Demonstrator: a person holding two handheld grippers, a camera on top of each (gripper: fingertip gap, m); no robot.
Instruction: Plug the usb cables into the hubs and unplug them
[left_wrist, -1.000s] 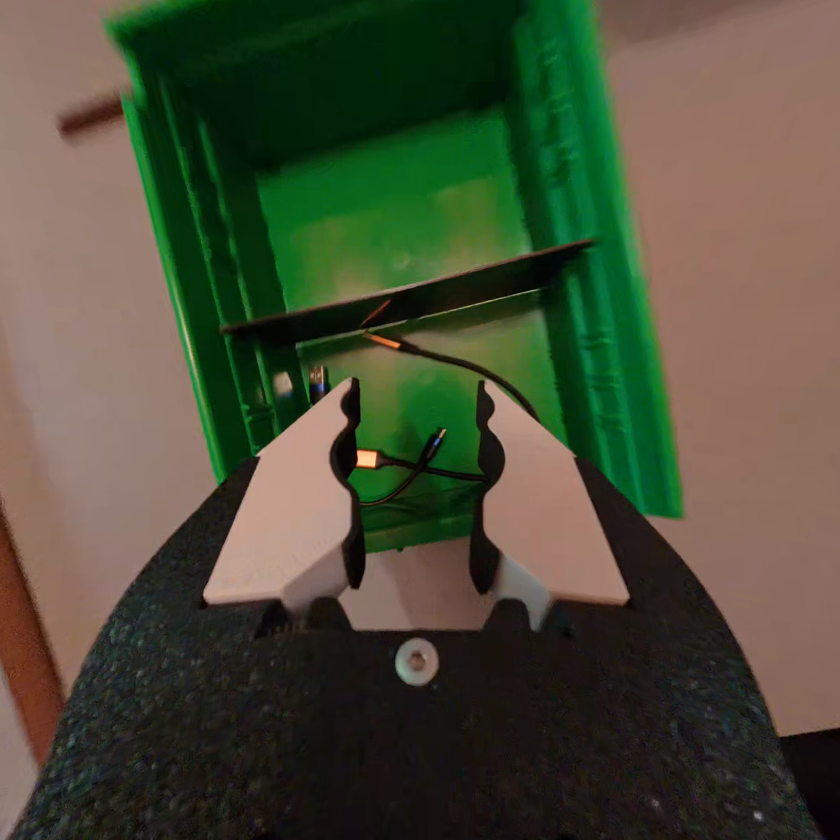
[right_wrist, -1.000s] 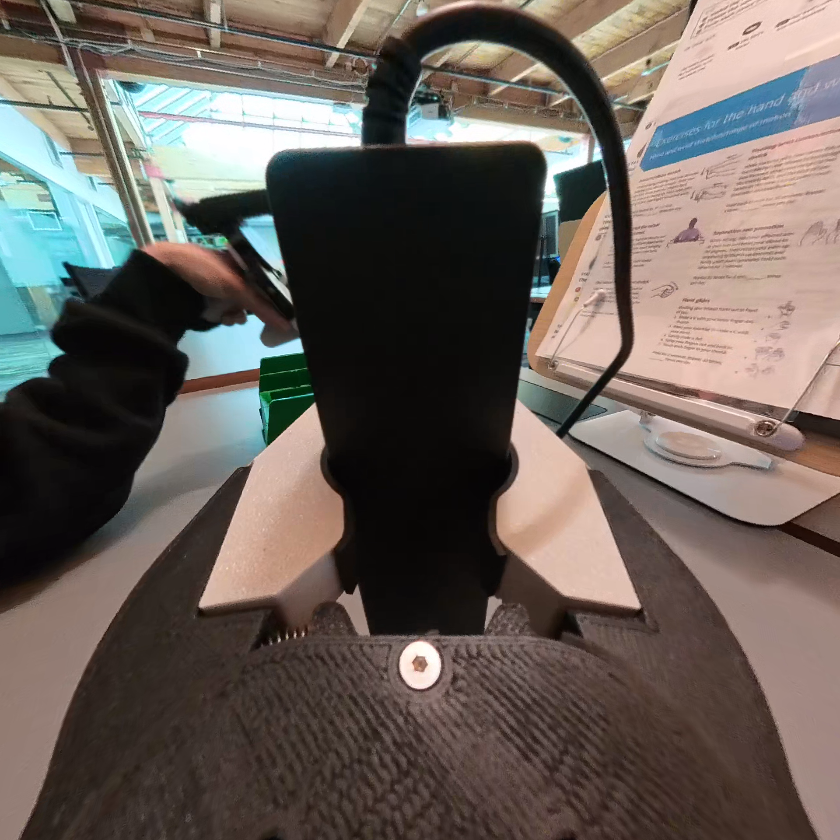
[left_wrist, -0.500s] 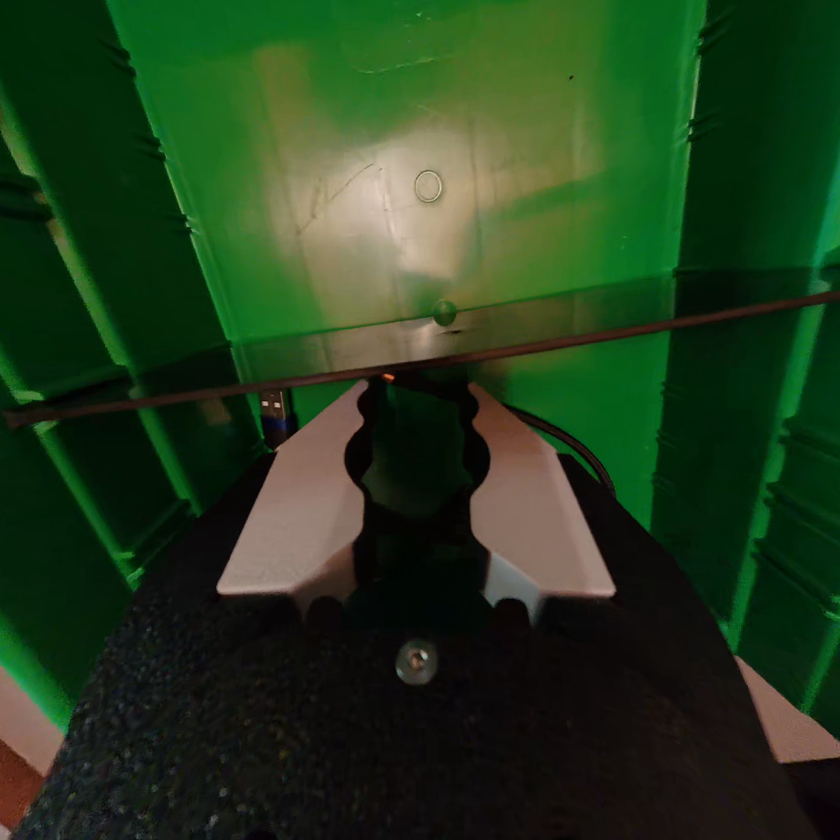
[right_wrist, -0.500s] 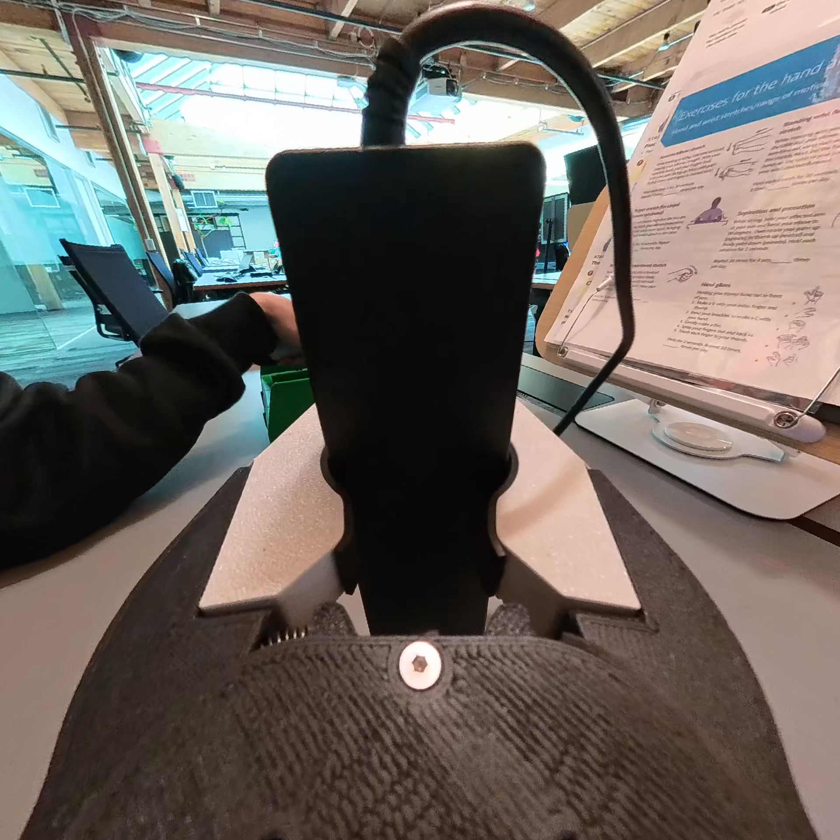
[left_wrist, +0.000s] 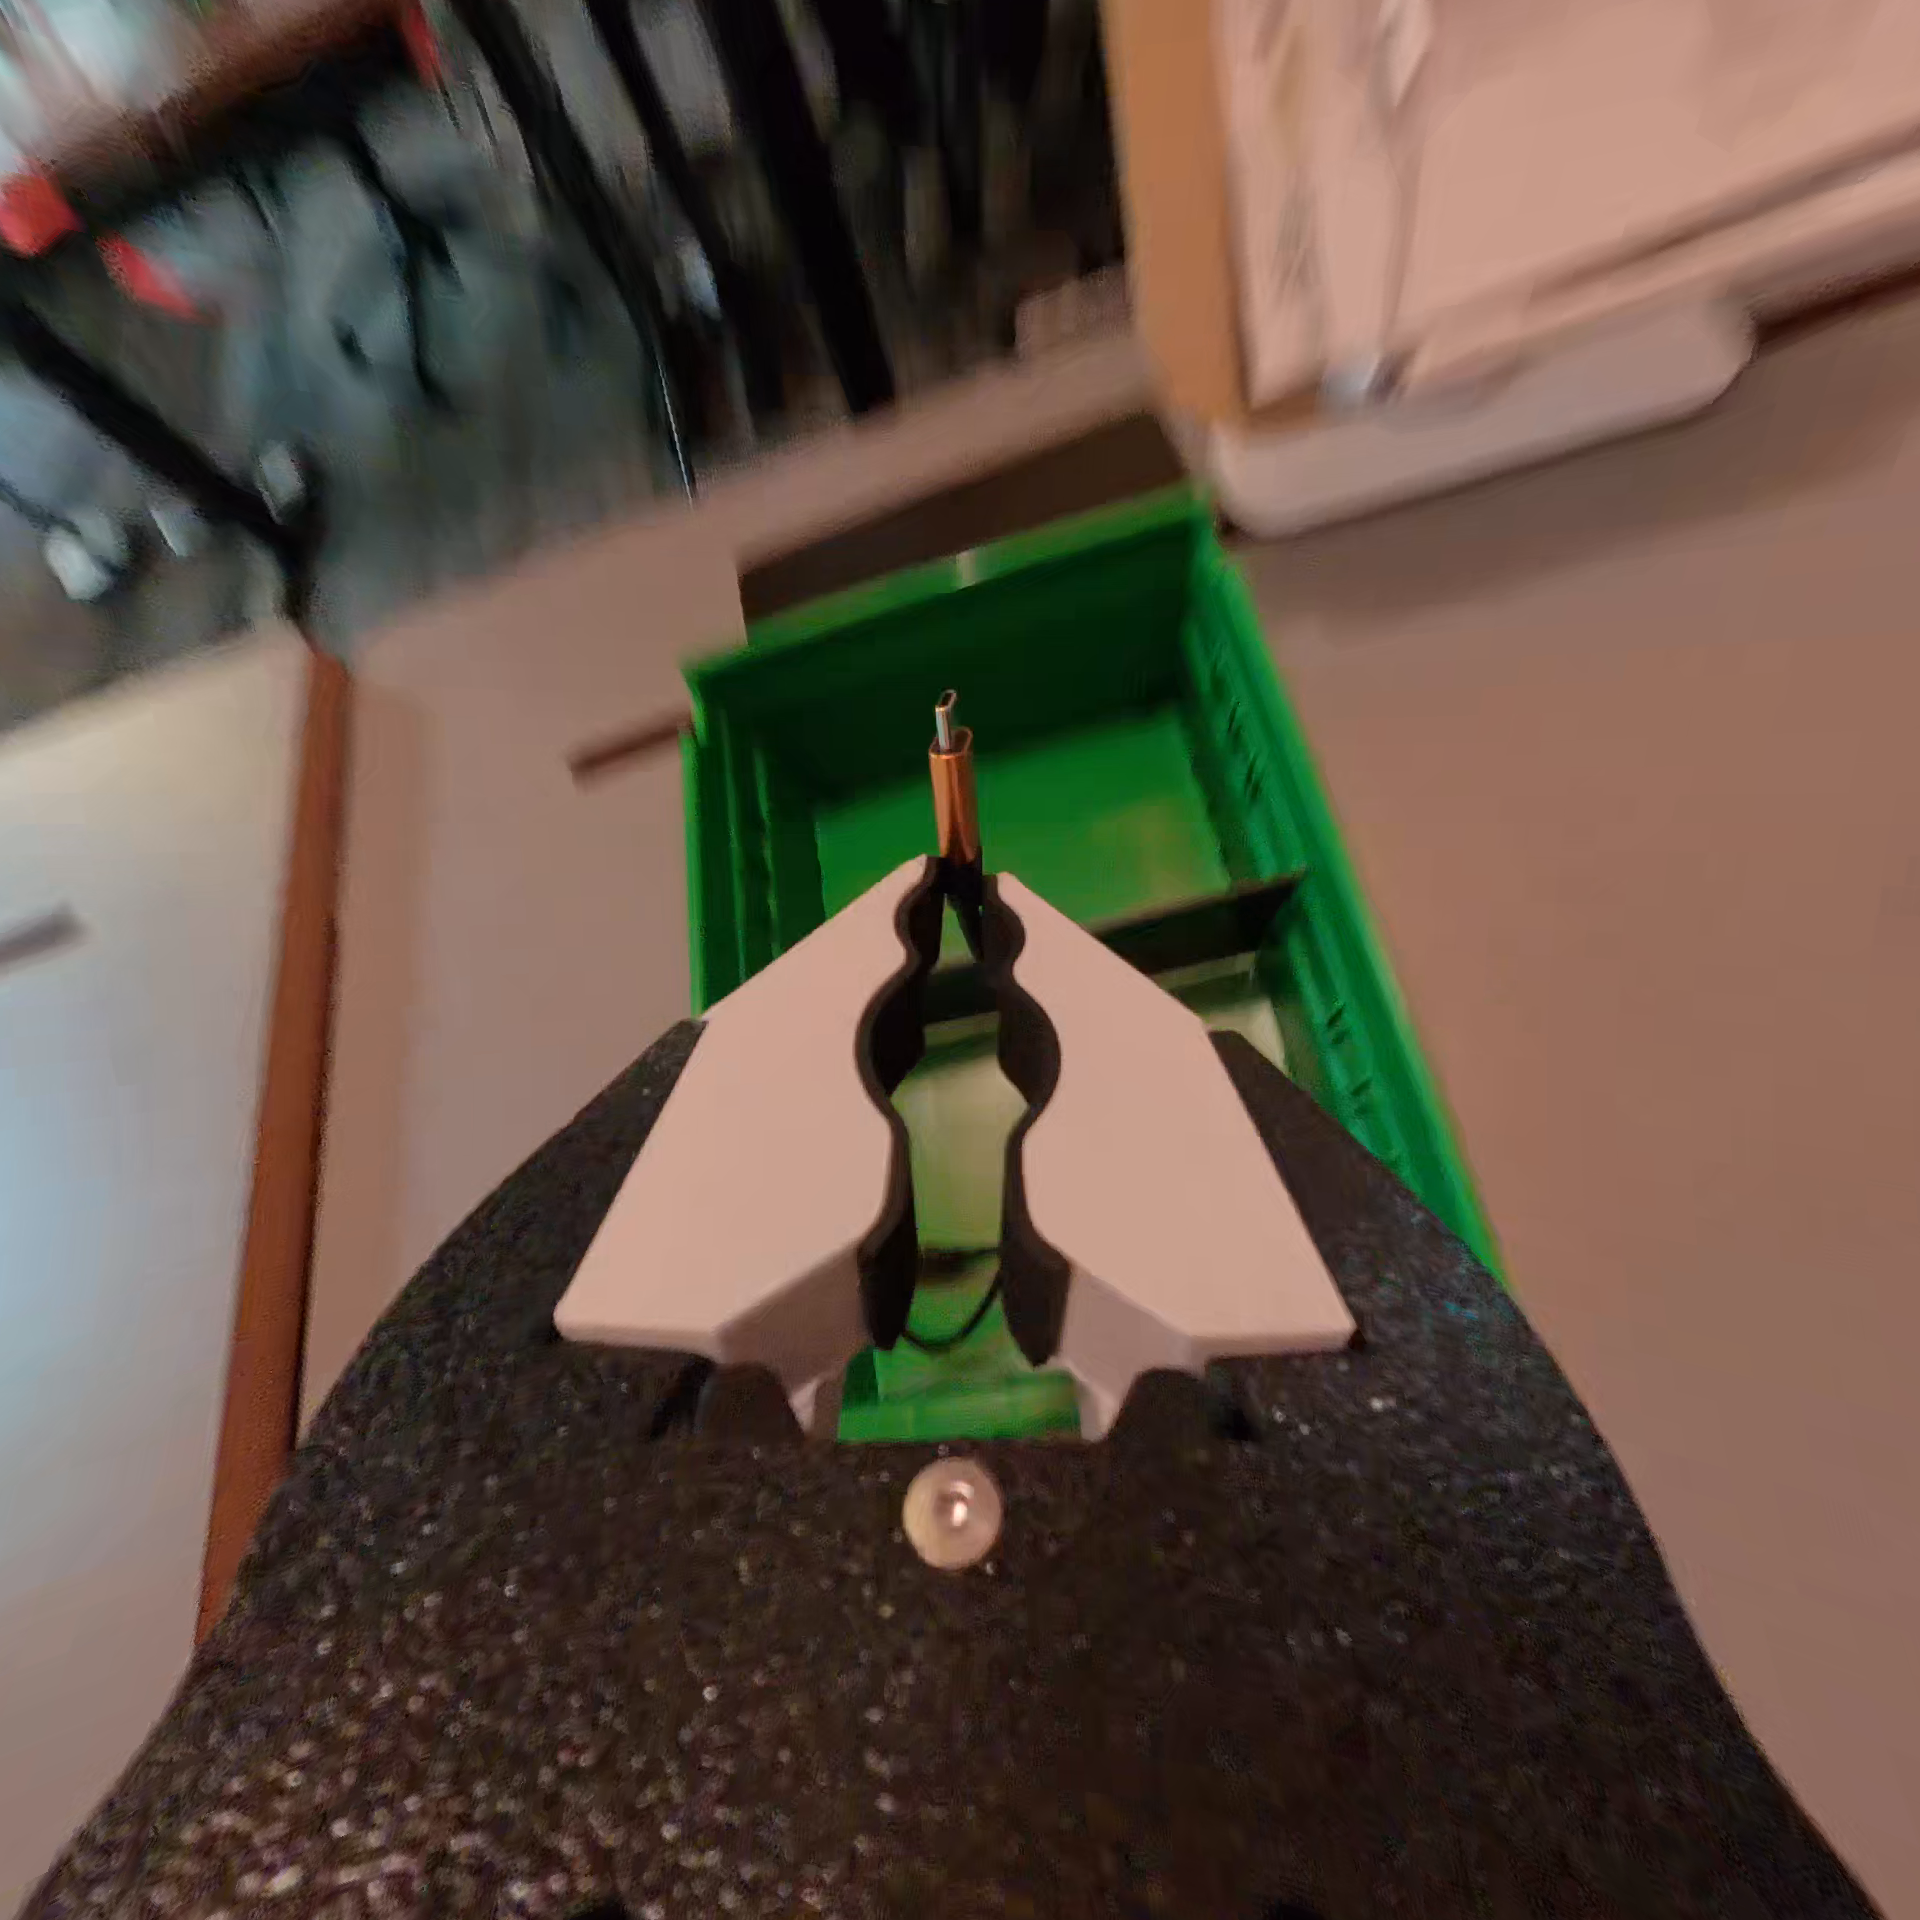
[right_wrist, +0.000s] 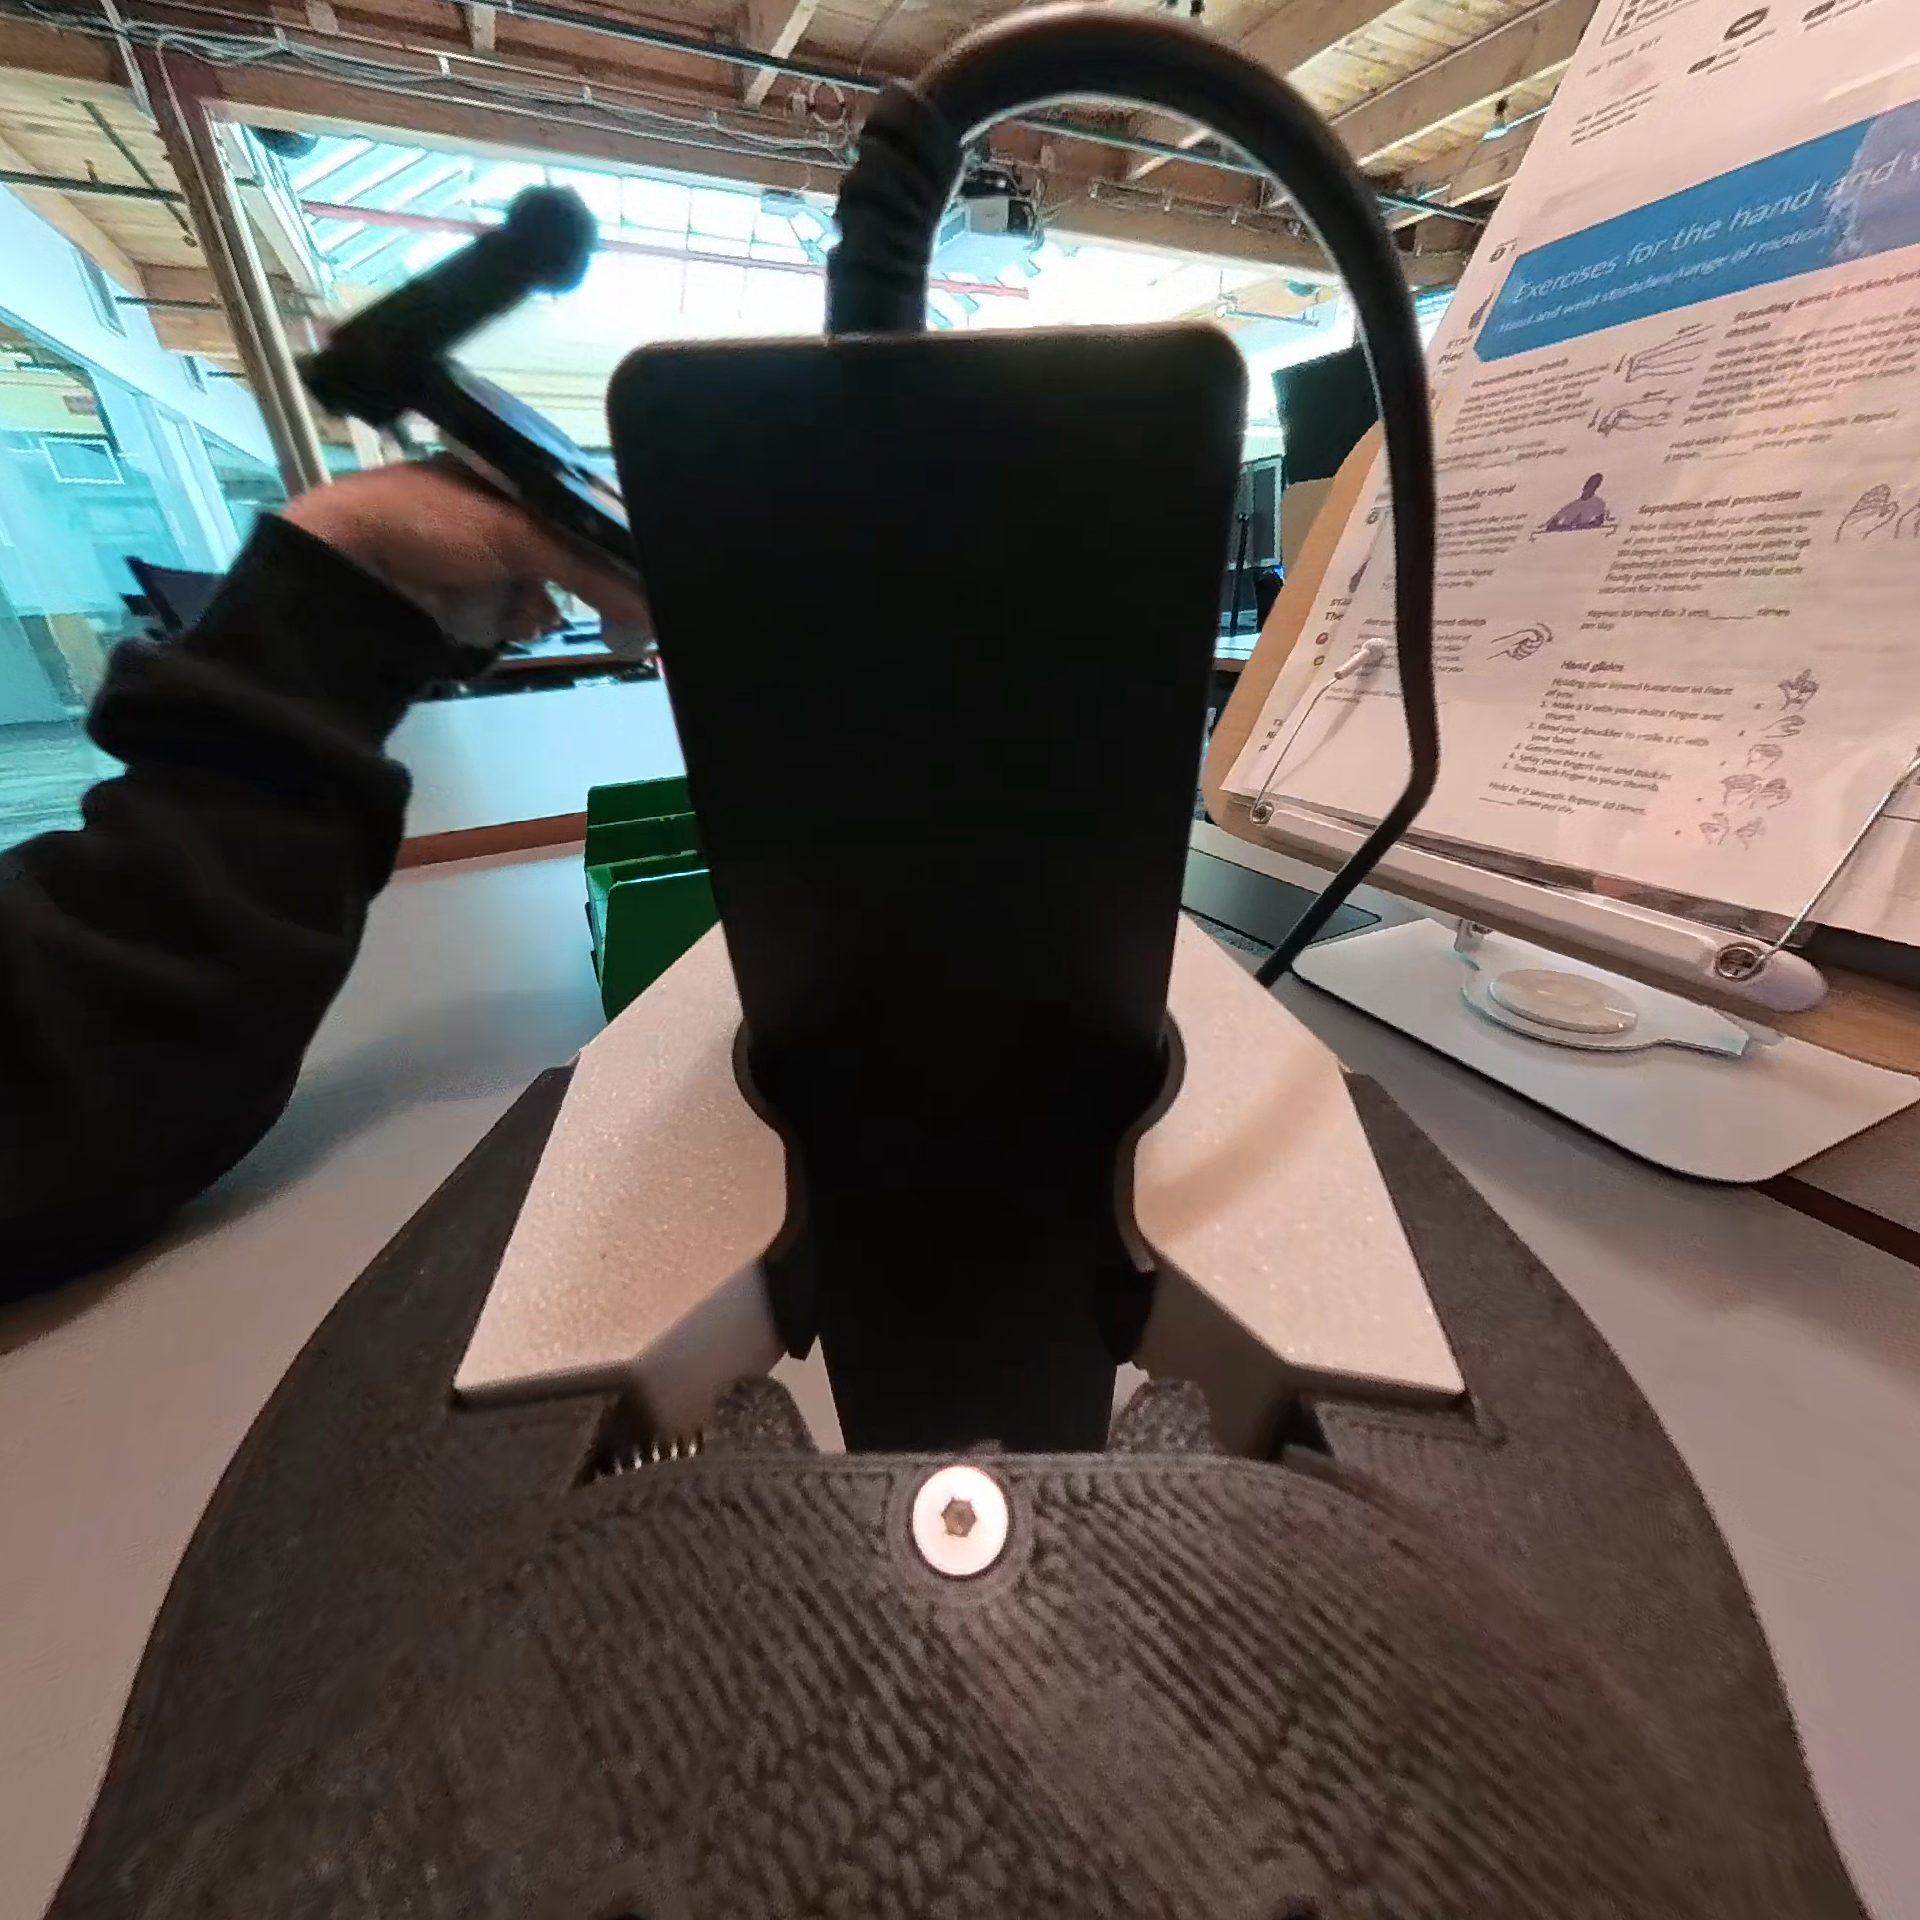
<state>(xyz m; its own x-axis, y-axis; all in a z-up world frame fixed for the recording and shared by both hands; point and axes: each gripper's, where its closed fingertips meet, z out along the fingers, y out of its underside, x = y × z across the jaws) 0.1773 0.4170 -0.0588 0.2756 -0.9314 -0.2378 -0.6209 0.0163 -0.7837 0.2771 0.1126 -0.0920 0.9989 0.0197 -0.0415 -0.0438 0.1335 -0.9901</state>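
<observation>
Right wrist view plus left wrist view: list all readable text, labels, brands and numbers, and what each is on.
Printed sheet on the white stand: blue banner heading, paragraphs and small drawings. It does carry writing, but I don't reproduce it.
Hub: plain black face, no marking visible.
Green bin and usb cable: no writing visible, and the left wrist view is blurred.

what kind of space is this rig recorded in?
Likely an open-plan office or lab in a loft-style building: exposed timber ceiling beams, large glass walls, and a grey desk with a document stand.
</observation>
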